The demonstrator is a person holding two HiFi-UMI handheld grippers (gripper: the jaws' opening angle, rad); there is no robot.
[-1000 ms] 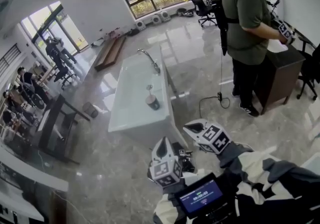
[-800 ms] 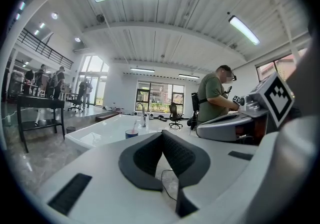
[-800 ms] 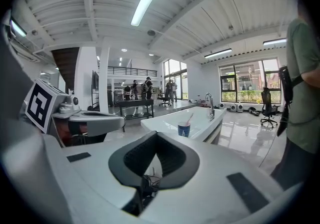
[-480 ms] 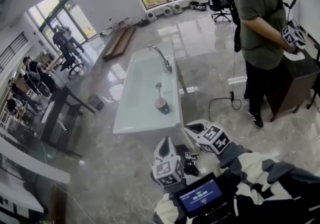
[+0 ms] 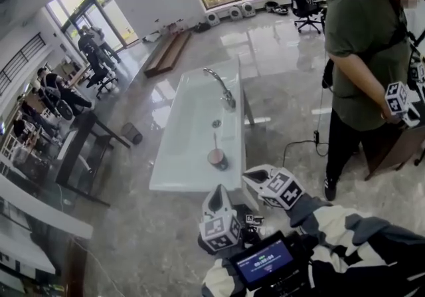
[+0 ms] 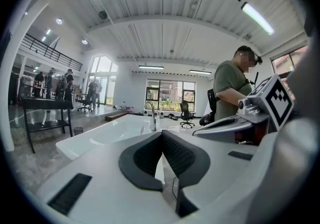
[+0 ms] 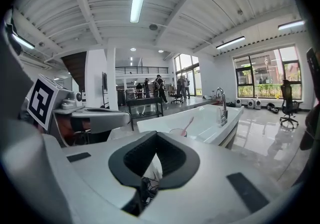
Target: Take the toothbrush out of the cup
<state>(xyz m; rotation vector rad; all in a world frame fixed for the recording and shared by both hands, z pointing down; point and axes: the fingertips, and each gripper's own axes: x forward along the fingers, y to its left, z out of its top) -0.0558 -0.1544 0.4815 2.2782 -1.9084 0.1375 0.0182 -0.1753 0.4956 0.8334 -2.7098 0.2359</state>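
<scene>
The pink toothbrush [image 5: 214, 141] stands leaning in the dark round cup [image 5: 217, 159], near the close end of the long white basin surface [image 5: 189, 116]. The chrome tap [image 5: 222, 86] is beyond it at 12 o'clock. The left gripper [image 5: 216, 194] is short of the surface with the cup at its 12 o'clock, apart from it. Its fingers [image 6: 144, 157] are together with nothing between them. The right gripper [image 5: 252, 173] has the cup at 10 o'clock, near but not touching. Its fingers [image 7: 134, 158] also meet on nothing.
</scene>
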